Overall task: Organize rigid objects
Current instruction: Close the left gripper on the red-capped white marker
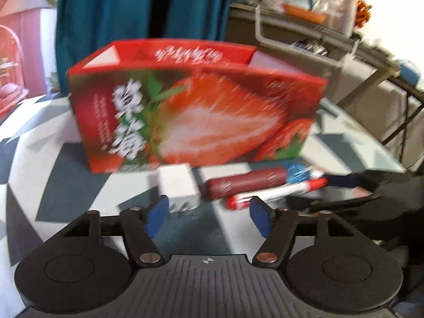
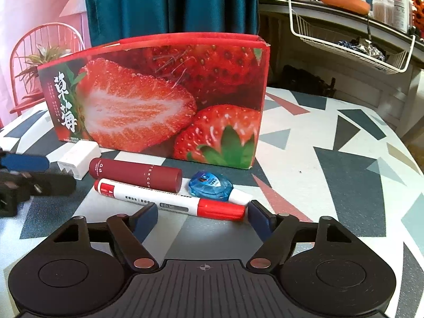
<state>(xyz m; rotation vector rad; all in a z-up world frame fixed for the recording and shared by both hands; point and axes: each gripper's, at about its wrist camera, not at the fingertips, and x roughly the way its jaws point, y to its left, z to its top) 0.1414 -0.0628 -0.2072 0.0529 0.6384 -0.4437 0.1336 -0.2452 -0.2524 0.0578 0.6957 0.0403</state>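
Both grippers, left gripper (image 1: pixel 209 216) and right gripper (image 2: pixel 202 218), are hanging spread wide and empty near the marker (image 2: pixel 169 198), which is lying in front of the strawberry box (image 2: pixel 159 100), so a clumsy pinch may be rolling it away.

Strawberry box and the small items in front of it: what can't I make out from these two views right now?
- Strawberry box: interior hidden in both views; its front wall blocks it.
- Left wrist view: motion blur smears the box print and the labels on the dark red tube and marker.
- White adapter: right wrist view, near end partly covered by the left gripper.
- Correction tape: label too small to read.
- Right gripper: open, empty.
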